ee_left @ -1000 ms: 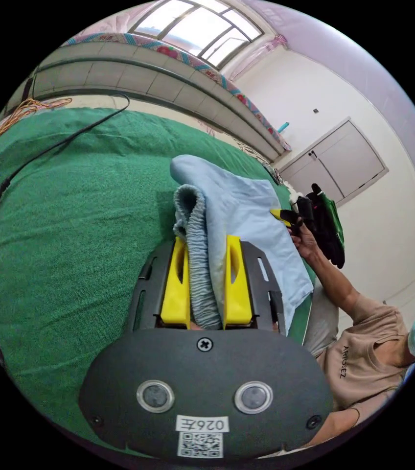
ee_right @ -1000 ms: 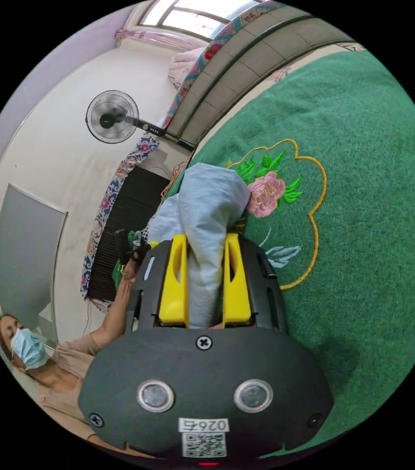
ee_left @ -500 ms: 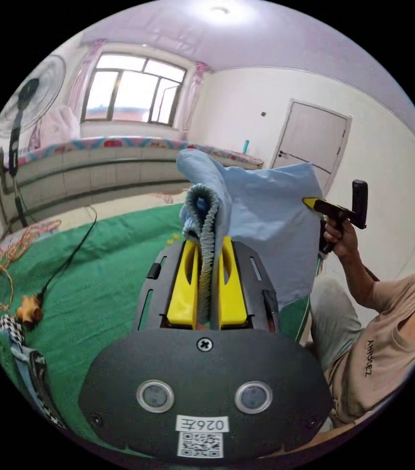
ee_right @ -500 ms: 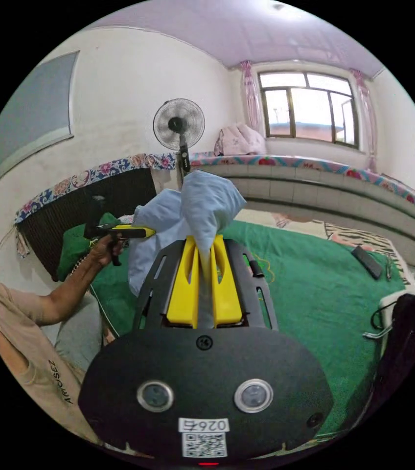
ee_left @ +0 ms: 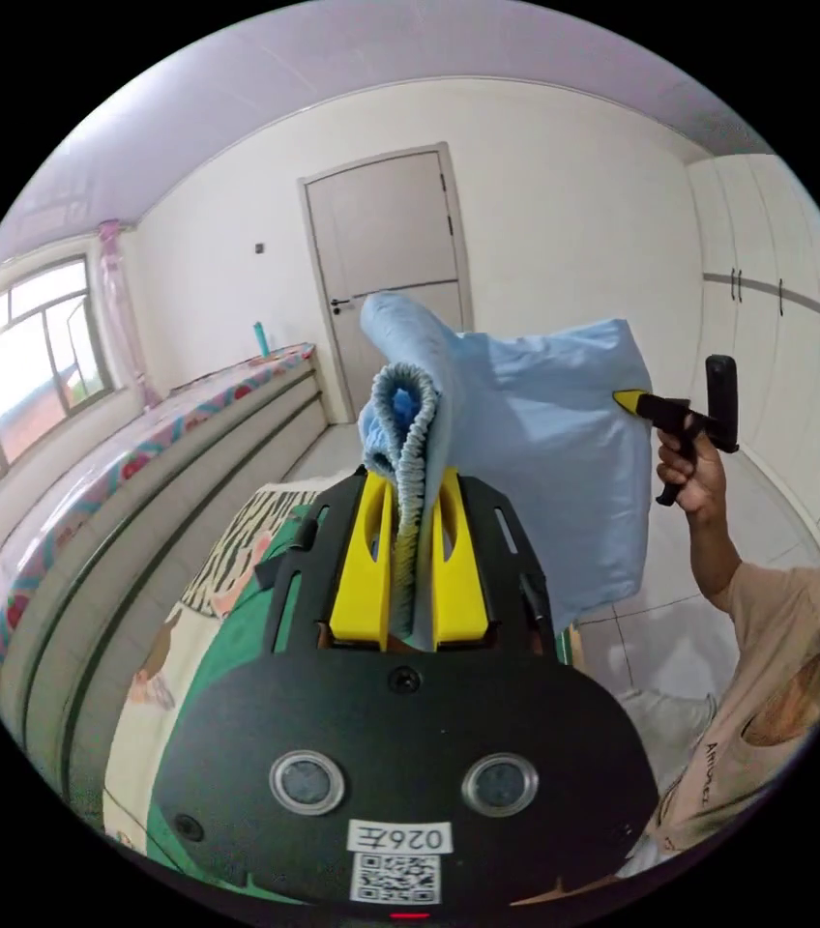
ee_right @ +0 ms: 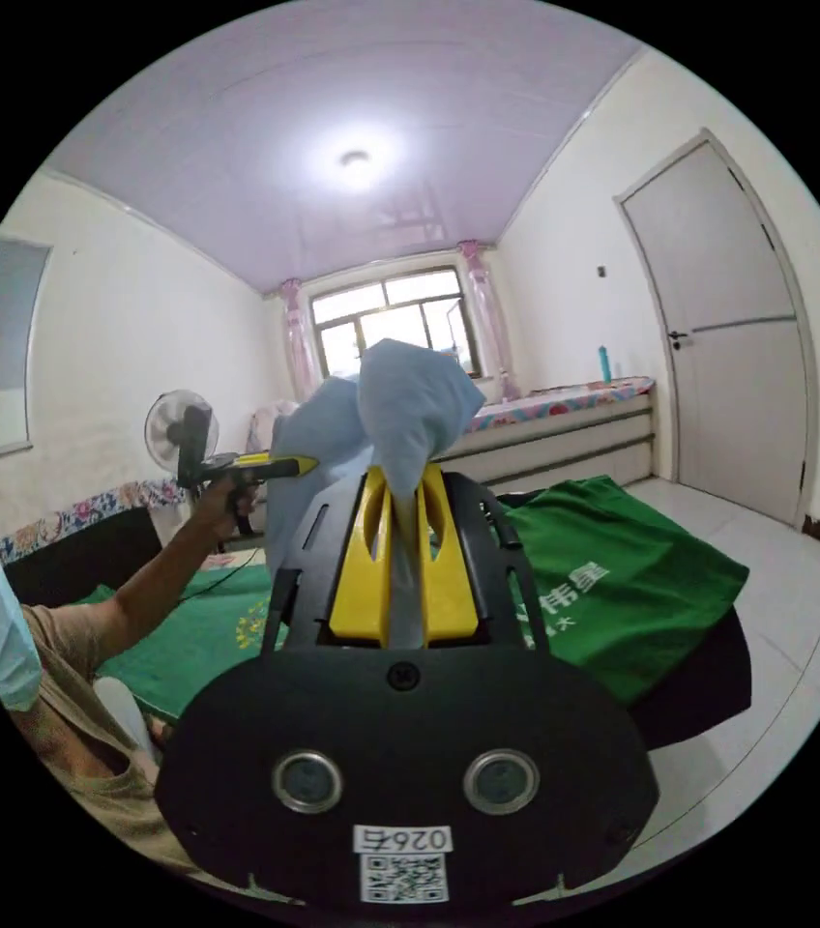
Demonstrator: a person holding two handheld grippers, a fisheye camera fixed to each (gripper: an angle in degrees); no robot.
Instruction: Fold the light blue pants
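The light blue pants (ee_left: 545, 464) hang in the air, stretched between both grippers. In the left gripper view my left gripper (ee_left: 408, 478) is shut on the gathered elastic waistband, which bunches up above the yellow jaws. The right gripper (ee_left: 637, 399), held in a hand (ee_left: 690, 474), pinches the cloth's far upper corner. In the right gripper view my right gripper (ee_right: 402, 474) is shut on a fold of the pants (ee_right: 415, 396), and the left gripper (ee_right: 275, 467) grips the cloth beyond it.
The green-covered bed (ee_right: 197, 619) lies below and behind. A green printed cloth (ee_right: 613, 580) drapes over something dark to the right. A patterned bench (ee_left: 139, 454) runs under the window, with a door (ee_left: 391, 251), cupboards (ee_left: 777, 290) and a fan (ee_right: 170, 425).
Both grippers have lifted the pants off the green bed into the air, keeping their holds. Both cameras have swung up and round, from the bed towards the walls and door.
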